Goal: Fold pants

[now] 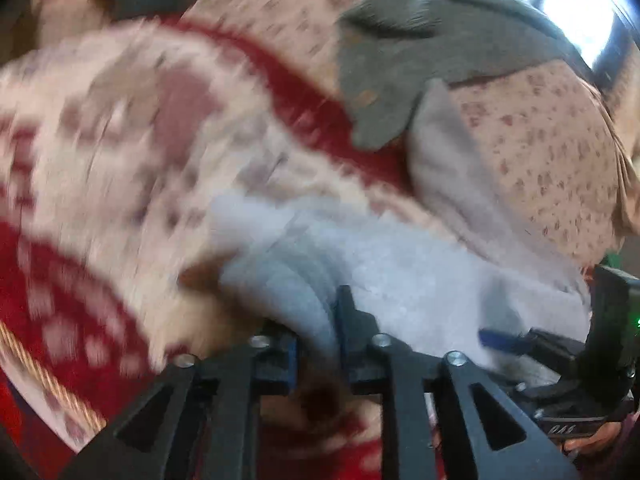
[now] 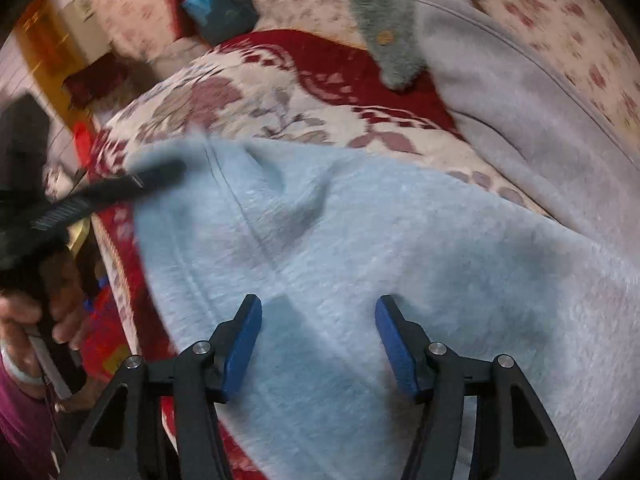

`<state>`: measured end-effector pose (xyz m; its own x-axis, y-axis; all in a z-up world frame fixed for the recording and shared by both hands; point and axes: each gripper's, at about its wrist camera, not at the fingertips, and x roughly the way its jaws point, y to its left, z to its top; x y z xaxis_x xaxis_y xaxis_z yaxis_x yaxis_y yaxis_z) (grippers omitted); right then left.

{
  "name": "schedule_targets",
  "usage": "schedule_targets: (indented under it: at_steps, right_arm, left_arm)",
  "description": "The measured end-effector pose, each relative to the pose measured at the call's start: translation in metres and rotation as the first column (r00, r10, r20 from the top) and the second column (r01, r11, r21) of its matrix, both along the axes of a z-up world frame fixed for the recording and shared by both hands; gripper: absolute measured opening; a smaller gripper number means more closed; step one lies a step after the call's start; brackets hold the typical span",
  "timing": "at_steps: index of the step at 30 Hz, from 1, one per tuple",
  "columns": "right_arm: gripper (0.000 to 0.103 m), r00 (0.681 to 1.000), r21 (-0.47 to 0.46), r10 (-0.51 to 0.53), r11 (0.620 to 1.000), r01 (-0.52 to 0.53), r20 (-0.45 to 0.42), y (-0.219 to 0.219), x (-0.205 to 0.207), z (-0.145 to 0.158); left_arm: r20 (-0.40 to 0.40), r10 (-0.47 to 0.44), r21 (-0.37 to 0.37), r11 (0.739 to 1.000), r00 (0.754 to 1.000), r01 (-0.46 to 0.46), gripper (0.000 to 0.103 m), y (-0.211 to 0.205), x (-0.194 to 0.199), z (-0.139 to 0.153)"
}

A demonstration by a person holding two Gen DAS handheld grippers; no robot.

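Pants: the pale blue fleece pants [image 2: 360, 264] lie spread on the red and cream patterned bedspread [image 2: 248, 96], directly under and ahead of the right tongs.
Left tongs [image 1: 320, 336]: drawn nearly together on a bunched fold of the blue fabric, which rises between the two pads.
Right tongs [image 2: 318, 344]: wide apart, holding nothing, hovering just above the cloth.
Long axis: a seam [image 2: 240, 208] runs from near the right tongs away towards the upper left; I judge the leg follows it.
Nearer hand: the left already has its edge; the right sits over mid-cloth.
Neighbours: a grey garment [image 2: 520, 120] and a green-grey knit [image 2: 384, 20] lie beyond, just beside the pants.
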<state>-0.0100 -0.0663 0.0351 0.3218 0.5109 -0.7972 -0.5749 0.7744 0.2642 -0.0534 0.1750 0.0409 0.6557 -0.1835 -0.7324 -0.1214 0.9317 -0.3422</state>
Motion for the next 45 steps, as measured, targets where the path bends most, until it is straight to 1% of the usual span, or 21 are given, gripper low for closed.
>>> schedule_targets:
  at_steps: [1, 2, 3, 6, 8, 11, 13, 15, 16, 17, 18, 19, 22, 25, 28, 31, 34, 37, 40, 43, 45]
  right_arm:
    - [0.072, 1.0, -0.003, 0.011, 1.0, -0.011, 0.002, 0.004, -0.001, 0.0]
    - [0.074, 1.0, -0.008, 0.013, 1.0, -0.013, 0.003, 0.005, -0.002, 0.0]
    - [0.075, 1.0, -0.014, 0.013, 1.0, -0.013, 0.006, 0.006, -0.002, -0.001]
    - [0.075, 1.0, 0.0, 0.016, 1.0, -0.016, -0.007, 0.003, -0.004, 0.002]
    - [0.075, 0.999, 0.027, 0.012, 1.0, -0.011, -0.033, -0.004, -0.005, 0.004]
    - [0.075, 0.999, 0.053, -0.007, 0.999, 0.01, -0.05, -0.02, -0.01, 0.009]
    - [0.075, 0.999, 0.055, -0.022, 0.998, 0.024, -0.047, -0.03, -0.013, 0.011]
    - [0.075, 0.997, 0.038, -0.041, 0.998, 0.043, -0.059, -0.043, -0.015, 0.009]
    - [0.075, 0.997, 0.03, -0.047, 0.998, 0.049, -0.068, -0.05, -0.017, 0.007]
    - [0.075, 0.996, 0.027, -0.056, 0.998, 0.058, -0.074, -0.059, -0.02, 0.007]
    - [0.075, 0.995, 0.025, -0.064, 0.998, 0.066, -0.074, -0.065, -0.022, 0.008]
    - [0.075, 0.995, 0.023, -0.071, 0.997, 0.073, -0.074, -0.072, -0.025, 0.009]
    - [0.075, 0.995, 0.036, -0.087, 0.995, 0.089, -0.057, -0.097, -0.034, 0.017]
    - [0.075, 0.992, 0.042, -0.121, 0.992, 0.123, -0.039, -0.122, -0.042, 0.025]
    - [0.075, 0.986, 0.064, -0.164, 0.984, 0.165, -0.025, -0.15, -0.051, 0.035]
    - [0.076, 0.974, 0.063, -0.225, 0.972, 0.225, -0.003, -0.182, -0.06, 0.045]
    - [0.078, 0.958, 0.054, -0.286, 0.957, 0.284, 0.031, -0.217, -0.072, 0.055]
    - [0.082, 0.935, 0.055, -0.354, 0.935, 0.351, 0.039, -0.255, -0.079, 0.062]
    - [0.085, 0.907, 0.054, -0.417, 0.908, 0.415, 0.054, -0.289, -0.081, 0.066]
    - [0.086, 0.872, 0.059, -0.489, 0.872, 0.486, 0.035, -0.319, -0.075, 0.067]
    - [0.086, 0.856, 0.073, -0.517, 0.855, 0.514, 0.023, -0.336, -0.071, 0.068]
  left_arm:
    - [-0.01, 0.024, 0.021, 0.999, 1.0, -0.024, 0.045, 0.004, -0.005, -0.003]
    - [-0.012, 0.046, 0.045, 0.998, 0.999, -0.046, 0.062, 0.007, -0.009, -0.003]
    - [-0.005, 0.062, 0.05, 0.997, 0.998, -0.061, 0.069, 0.009, -0.013, -0.002]
    - [0.024, 0.083, 0.046, 0.995, 0.996, -0.084, 0.075, 0.014, -0.022, 0.009]
    - [0.048, 0.09, 0.082, 0.992, 0.995, -0.094, 0.08, 0.01, -0.024, 0.02]
    - [0.086, 0.065, 0.12, 0.99, 0.994, -0.076, 0.087, -0.005, -0.021, 0.033]
    - [0.083, 0.056, 0.156, 0.985, 0.995, -0.069, 0.088, -0.019, -0.012, 0.033]
    - [0.029, 0.07, 0.222, 0.972, 0.997, -0.075, 0.088, -0.026, -0.006, 0.025]
    - [-0.021, 0.085, 0.272, 0.959, 0.996, -0.076, 0.088, -0.029, -0.001, 0.016]
    - [-0.101, 0.113, 0.326, 0.942, 0.988, -0.074, 0.088, -0.03, 0.005, 0.001]
    - [-0.146, 0.129, 0.341, 0.937, 0.981, -0.072, 0.088, -0.028, 0.006, -0.008]
    - [-0.18, 0.137, 0.323, 0.944, 0.974, -0.073, 0.089, -0.025, 0.005, -0.017]
    - [-0.165, 0.16, 0.236, 0.964, 0.973, -0.119, 0.088, -0.012, -0.005, -0.016]
    - [-0.126, 0.182, 0.244, 0.958, 0.975, -0.147, 0.088, -0.011, -0.014, 0.0]
    - [-0.076, 0.158, 0.252, 0.958, 0.985, -0.134, 0.088, -0.024, -0.019, 0.023]
    - [-0.032, 0.124, 0.222, 0.968, 0.992, -0.114, 0.088, -0.041, -0.022, 0.041]
    - [0.01, 0.063, 0.152, 0.986, 0.998, -0.064, 0.088, -0.068, -0.018, 0.057]
    - [0.02, 0.007, 0.093, 0.996, 1.0, -0.009, 0.089, -0.093, -0.007, 0.063]
    - [0.021, -0.03, 0.049, 0.998, 0.999, 0.029, 0.089, -0.116, 0.006, 0.063]
    - [0.023, -0.066, 0.01, 0.998, 0.998, 0.066, 0.089, -0.138, 0.018, 0.064]
    - [0.014, -0.082, -0.002, 0.997, 0.997, 0.082, 0.09, -0.149, 0.031, 0.063]
